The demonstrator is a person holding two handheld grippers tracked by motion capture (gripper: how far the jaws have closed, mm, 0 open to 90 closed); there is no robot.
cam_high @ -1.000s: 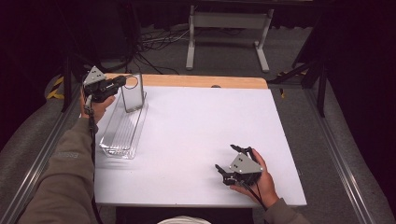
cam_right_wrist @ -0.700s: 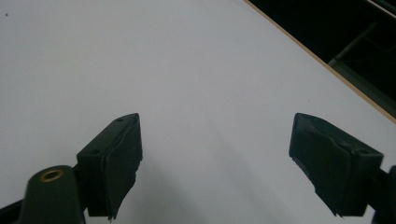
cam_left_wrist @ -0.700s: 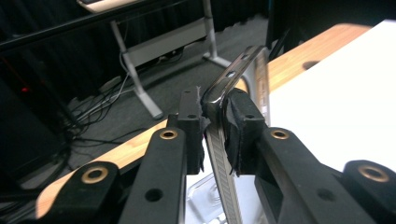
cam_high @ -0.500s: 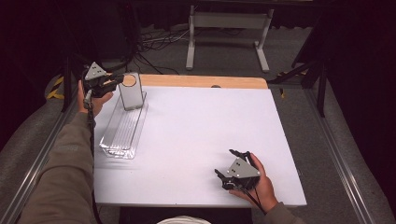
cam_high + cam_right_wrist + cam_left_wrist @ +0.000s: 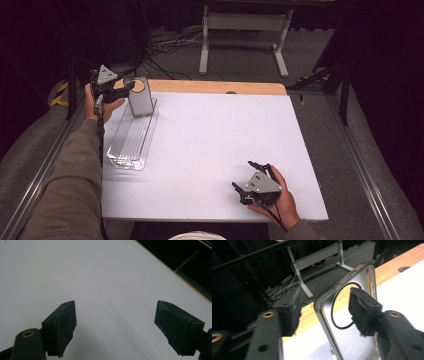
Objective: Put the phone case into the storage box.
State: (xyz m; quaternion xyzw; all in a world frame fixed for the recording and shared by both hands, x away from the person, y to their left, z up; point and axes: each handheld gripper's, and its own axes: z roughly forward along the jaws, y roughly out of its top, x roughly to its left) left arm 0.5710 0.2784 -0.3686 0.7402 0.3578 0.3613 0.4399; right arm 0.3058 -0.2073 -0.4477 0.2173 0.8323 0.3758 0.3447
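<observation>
Left gripper (image 5: 324, 312) just opened (phone case (image 5: 352, 322) released).

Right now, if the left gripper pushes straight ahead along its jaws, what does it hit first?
Likely the clear phone case standing between the just-opened jaws of the left gripper; depth is hard to judge.

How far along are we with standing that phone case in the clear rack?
Done, it seems: the phone case stands upright at the far end of the clear slotted rack. In hand: the left gripper has just been opening, one pad apparently still touching the case. The right gripper rests open over the white tabletop. Left: backing the left gripper away.
</observation>
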